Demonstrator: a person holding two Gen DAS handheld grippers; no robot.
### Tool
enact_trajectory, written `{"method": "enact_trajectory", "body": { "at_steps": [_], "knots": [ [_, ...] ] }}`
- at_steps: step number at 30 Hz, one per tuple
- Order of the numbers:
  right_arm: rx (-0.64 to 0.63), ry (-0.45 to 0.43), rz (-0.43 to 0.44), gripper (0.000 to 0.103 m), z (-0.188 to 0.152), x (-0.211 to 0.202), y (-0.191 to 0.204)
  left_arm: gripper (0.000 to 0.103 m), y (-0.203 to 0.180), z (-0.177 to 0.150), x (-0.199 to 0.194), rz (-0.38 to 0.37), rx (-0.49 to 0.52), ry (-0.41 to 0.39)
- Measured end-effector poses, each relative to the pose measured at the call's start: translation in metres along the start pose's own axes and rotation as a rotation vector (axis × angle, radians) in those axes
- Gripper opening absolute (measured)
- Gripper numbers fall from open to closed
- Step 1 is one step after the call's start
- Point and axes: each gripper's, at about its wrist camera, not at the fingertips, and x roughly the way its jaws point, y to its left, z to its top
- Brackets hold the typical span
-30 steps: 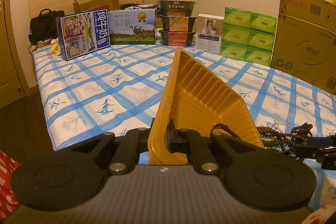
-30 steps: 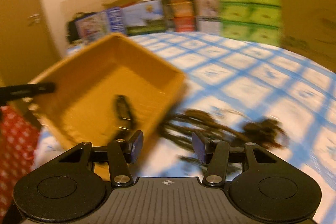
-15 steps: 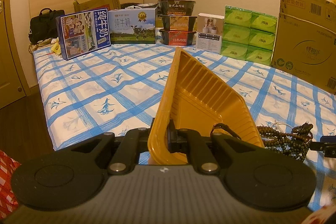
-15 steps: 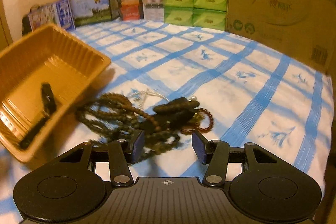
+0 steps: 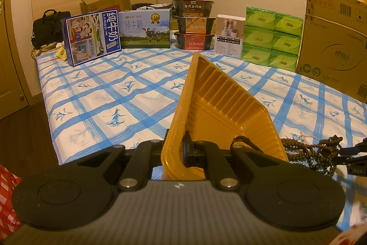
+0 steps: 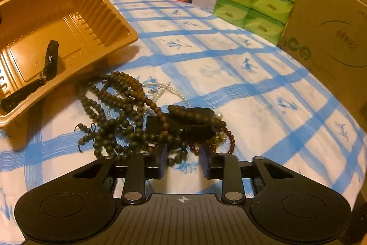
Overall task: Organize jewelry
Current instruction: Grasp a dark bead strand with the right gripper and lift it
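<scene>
My left gripper is shut on the near rim of a yellow plastic tray, which it holds tilted up off the blue-checked bedsheet. A black strap lies inside the tray. A tangled pile of dark wooden bead strings lies to the tray's right, with a pearl necklace and a red bead bracelet in it. My right gripper is down at the near edge of the pile. Its jaws are closing with a few beads loose between them, and the pads do not press on any.
Milk cartons, stacked food bowls, green tissue packs and a big cardboard box line the far and right sides of the bed. The bed's edge drops to a dark floor on the left.
The right gripper has swung from over the tray to the bead pile and come down onto it, and its jaws have narrowed. The left gripper and the tray have not moved.
</scene>
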Motion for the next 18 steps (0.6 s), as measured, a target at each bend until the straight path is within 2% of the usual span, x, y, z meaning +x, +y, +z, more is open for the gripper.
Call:
{"method": "enact_trajectory", "body": {
  "at_steps": [2, 4, 5, 10, 18],
  "knots": [
    [-0.022, 0.005, 0.009, 0.027, 0.0, 0.004, 0.001, 0.006, 0.0, 0.0, 0.0, -0.001, 0.001, 0.0],
    [-0.032, 0.007, 0.02, 0.021, -0.001, 0.007, 0.001, 0.006, 0.001, 0.0, 0.0, -0.001, 0.001, 0.002],
    [-0.027, 0.007, 0.02, 0.008, -0.001, 0.006, 0.001, 0.006, 0.001, 0.0, 0.0, -0.001, 0.001, 0.002],
    [-0.02, -0.025, 0.007, 0.007, 0.005, -0.012, 0.007, 0.006, 0.002, 0.001, -0.001, 0.001, 0.003, -0.002],
    [-0.009, -0.204, 0.05, 0.007, 0.038, -0.078, 0.019, 0.006, 0.003, 0.001, -0.001, 0.004, 0.017, -0.003]
  ]
}}
